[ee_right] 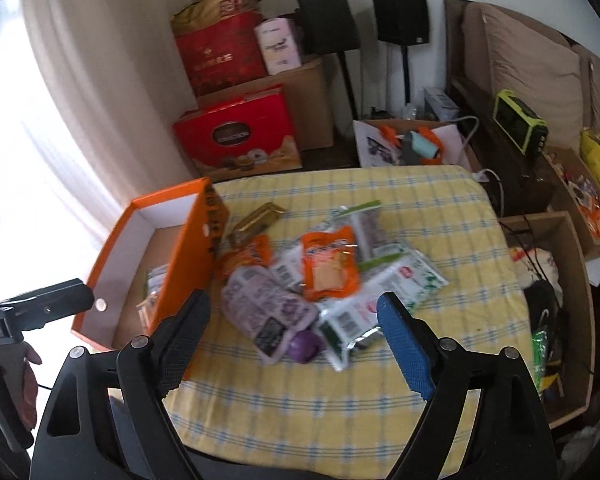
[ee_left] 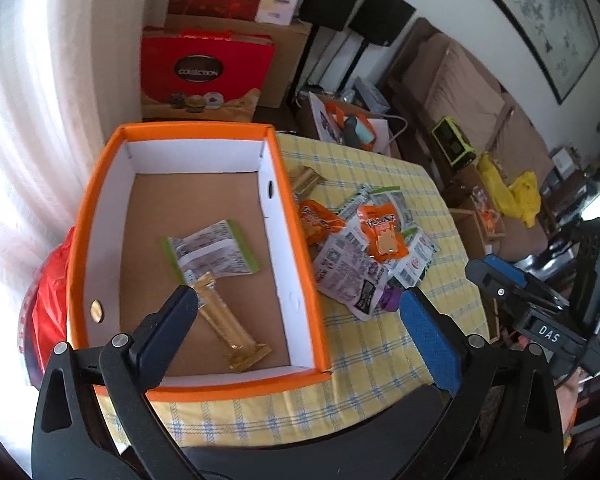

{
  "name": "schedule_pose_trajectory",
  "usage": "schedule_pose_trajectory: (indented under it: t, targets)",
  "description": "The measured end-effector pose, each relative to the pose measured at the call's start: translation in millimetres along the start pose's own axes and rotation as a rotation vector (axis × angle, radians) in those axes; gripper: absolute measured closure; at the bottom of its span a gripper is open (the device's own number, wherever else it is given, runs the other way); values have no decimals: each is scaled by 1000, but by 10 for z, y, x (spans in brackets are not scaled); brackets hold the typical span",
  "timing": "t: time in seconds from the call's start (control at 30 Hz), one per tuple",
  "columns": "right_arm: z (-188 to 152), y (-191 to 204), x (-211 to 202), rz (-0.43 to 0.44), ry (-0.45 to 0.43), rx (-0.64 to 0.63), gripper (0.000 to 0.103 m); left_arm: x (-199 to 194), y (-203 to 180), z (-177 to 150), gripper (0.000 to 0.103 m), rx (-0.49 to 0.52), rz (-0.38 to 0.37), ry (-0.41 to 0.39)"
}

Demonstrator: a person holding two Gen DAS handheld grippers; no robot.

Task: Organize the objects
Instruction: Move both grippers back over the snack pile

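Inside the orange box (ee_left: 300, 216) we find spare floor; both tongs, left (ee_left: 300, 320) and right (ee_right: 296, 320), gape wide, empty.

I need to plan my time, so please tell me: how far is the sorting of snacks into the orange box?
Done: the orange box holds a green-edged packet and a gold bar. In hand: nothing; the left gripper and right gripper are open and empty. Left: the pile of packets and a gold bar on the yellow checked cloth.
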State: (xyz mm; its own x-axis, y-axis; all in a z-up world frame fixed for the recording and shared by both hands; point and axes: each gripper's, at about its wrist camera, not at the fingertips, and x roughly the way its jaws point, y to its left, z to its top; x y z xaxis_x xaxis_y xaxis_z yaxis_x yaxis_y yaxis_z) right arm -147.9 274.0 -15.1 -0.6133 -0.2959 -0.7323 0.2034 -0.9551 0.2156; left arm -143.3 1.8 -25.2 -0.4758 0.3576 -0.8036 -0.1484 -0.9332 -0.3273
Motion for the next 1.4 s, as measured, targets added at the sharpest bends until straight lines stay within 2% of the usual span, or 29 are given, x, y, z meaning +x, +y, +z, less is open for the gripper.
schedule_pose_trajectory:
  t: [0.33, 0.5, 0.73, 0.93, 1.23, 1.3, 1.4]
  targets:
    - [-28, -391, -8, -58, 0, 56, 17, 288, -412, 157, 2, 62, -17, 52]
    - [-46, -537, -21, -86, -7, 66, 17, 540, -642, 260, 2, 75, -26, 87]
    - [-101, -730, 17, -109, 1, 88, 17, 782, -923, 416, 3, 101, -23, 84]
    - [-136, -848, 51, -123, 9, 97, 17, 1150, -1159, 523, 4, 101, -31, 138]
    - [-188, -1041, 105, -132, 21, 124, 17, 1653, -1241, 528, 8, 89, -7, 218]
    - [-194, -1088, 117, -132, 23, 132, 17, 1745, -1227, 521, 13, 82, -3, 231]
    - [-199, -1136, 134, -126, 22, 145, 17, 1849, -1211, 518, 15, 78, 13, 250]
